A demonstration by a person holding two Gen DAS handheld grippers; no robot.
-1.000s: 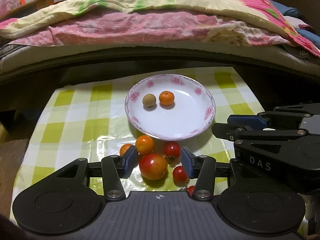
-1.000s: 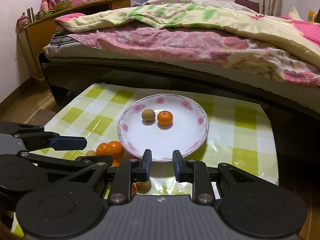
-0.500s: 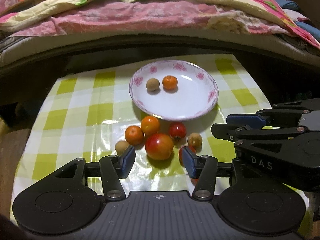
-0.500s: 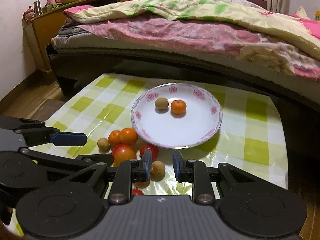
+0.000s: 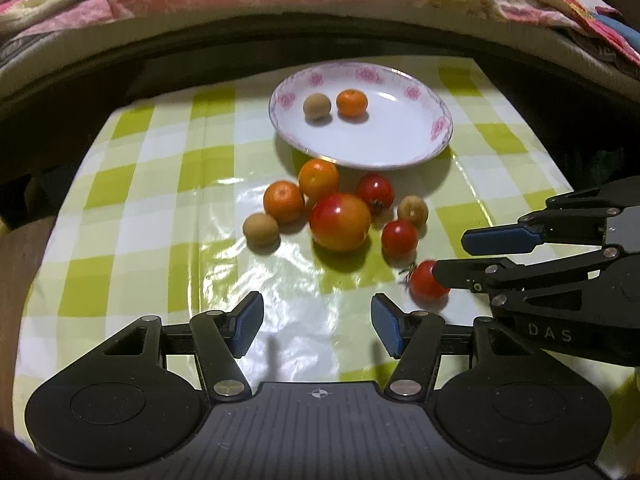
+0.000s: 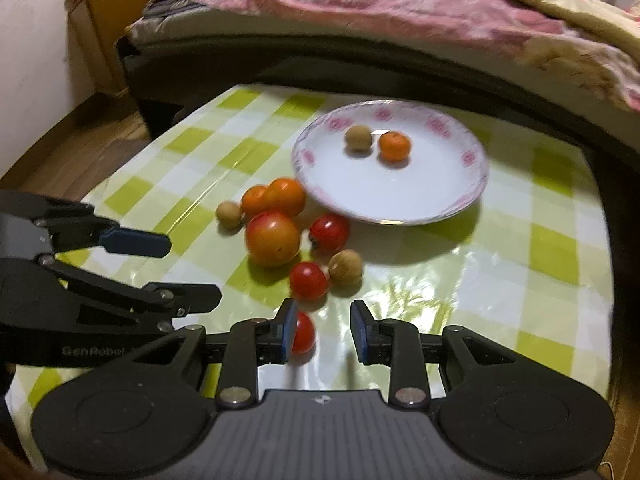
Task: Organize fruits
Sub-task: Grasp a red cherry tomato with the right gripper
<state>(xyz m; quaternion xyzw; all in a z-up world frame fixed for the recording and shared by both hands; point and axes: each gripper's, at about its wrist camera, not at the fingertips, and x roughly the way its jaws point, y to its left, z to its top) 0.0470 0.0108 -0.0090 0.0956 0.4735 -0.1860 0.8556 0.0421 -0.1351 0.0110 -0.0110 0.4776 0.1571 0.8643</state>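
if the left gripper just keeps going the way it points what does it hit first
Probably the bare checked tablecloth: the left gripper, jaws opening and empty, aims steeply down. The big tomato lies farther along, though depth is unclear.

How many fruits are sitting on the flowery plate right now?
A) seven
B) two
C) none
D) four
B: the plate holds just a small brown fruit and a little orange, side by side; all the other fruits lie on the checked tablecloth in front of it.
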